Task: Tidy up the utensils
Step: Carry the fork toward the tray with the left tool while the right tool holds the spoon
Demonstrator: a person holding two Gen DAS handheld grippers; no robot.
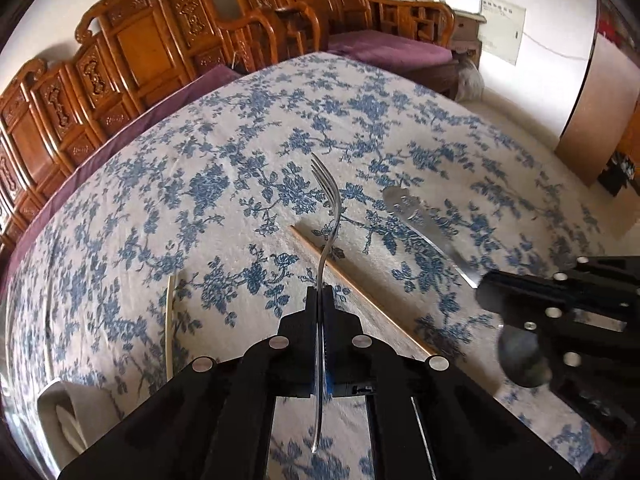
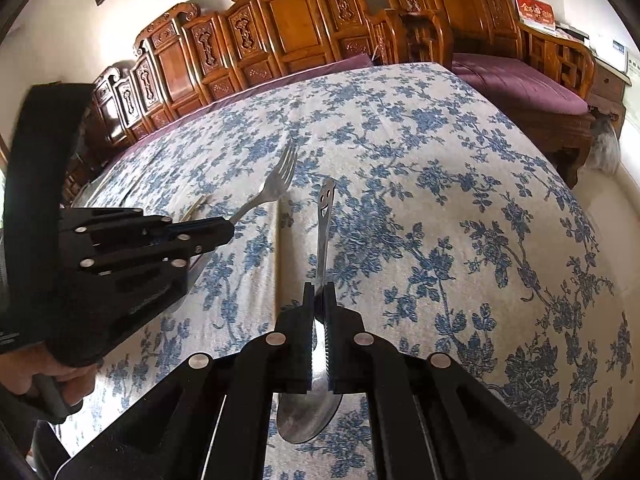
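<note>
My left gripper [image 1: 320, 290] is shut on a steel fork [image 1: 330, 200], tines pointing away, held above the floral tablecloth [image 1: 240, 140]. My right gripper [image 2: 319, 288] is shut on a steel spoon [image 2: 325, 216] with a smiley-face handle end pointing away and its bowl near the camera. In the left wrist view the spoon handle [image 1: 420, 220] and right gripper [image 1: 484, 288] show at the right. In the right wrist view the fork [image 2: 276, 180] and left gripper [image 2: 230, 226] show at the left. A wooden chopstick [image 1: 360, 288] lies on the cloth under the fork; a pale chopstick [image 1: 170, 320] lies to the left.
Carved wooden benches [image 1: 132, 52] with purple cushions [image 1: 392, 48] line the far side of the table. A pale container [image 1: 64, 412] sits at the near left corner. A chopstick [image 2: 279, 248] lies on the cloth between both grippers.
</note>
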